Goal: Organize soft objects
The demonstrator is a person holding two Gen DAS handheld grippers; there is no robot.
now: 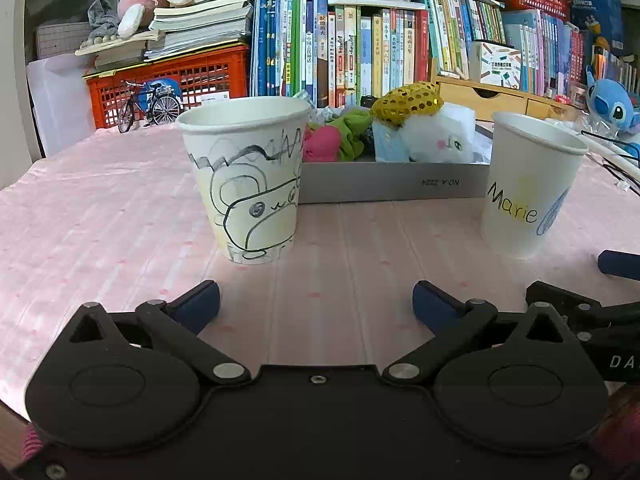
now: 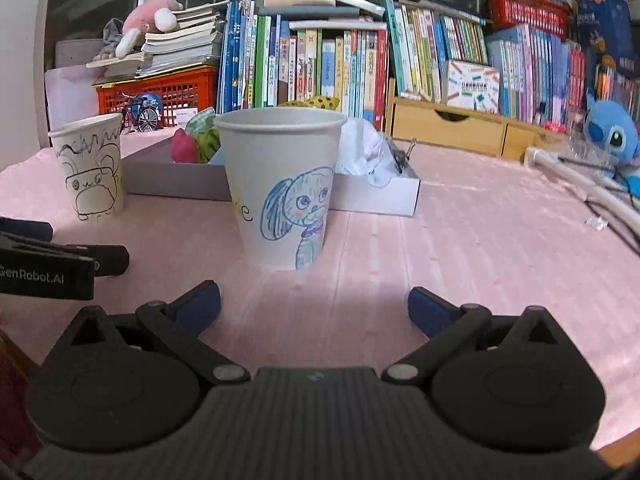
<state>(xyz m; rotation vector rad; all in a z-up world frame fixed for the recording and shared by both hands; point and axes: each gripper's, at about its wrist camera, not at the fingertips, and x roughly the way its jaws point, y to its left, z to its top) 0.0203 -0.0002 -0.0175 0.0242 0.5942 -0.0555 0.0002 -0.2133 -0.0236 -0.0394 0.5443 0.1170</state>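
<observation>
Item: soft objects, mixed lot — a pink and green plush piece (image 1: pixel 334 142), a yellow sequinned fabric piece (image 1: pixel 406 101) and a white plush toy with a small stitched face (image 1: pixel 438 140), heaped loosely in a shallow grey cardboard box (image 1: pixel 392 184) at the middle of the pink-clothed worktop (image 1: pixel 120 208). Condition: crumpled, overlapping, some rising above the box rim. Adjacent: a white paper cup with a black line drawing (image 1: pixel 248 184) and a white paper cup lettered "Marie" with a blue dog drawing (image 2: pixel 282 188), both upright and seemingly empty, standing just before the box. Left tool (image 1: pixel 316 304): spread wide, nothing between its blue pads. Right tool (image 2: pixel 314 304): likewise wide and empty. Risks, as judged: the light cups stand between the tools and the box, so a reach past them could tip one; tangled pieces may lift together; sequinned fabric may slip from the pads.
</observation>
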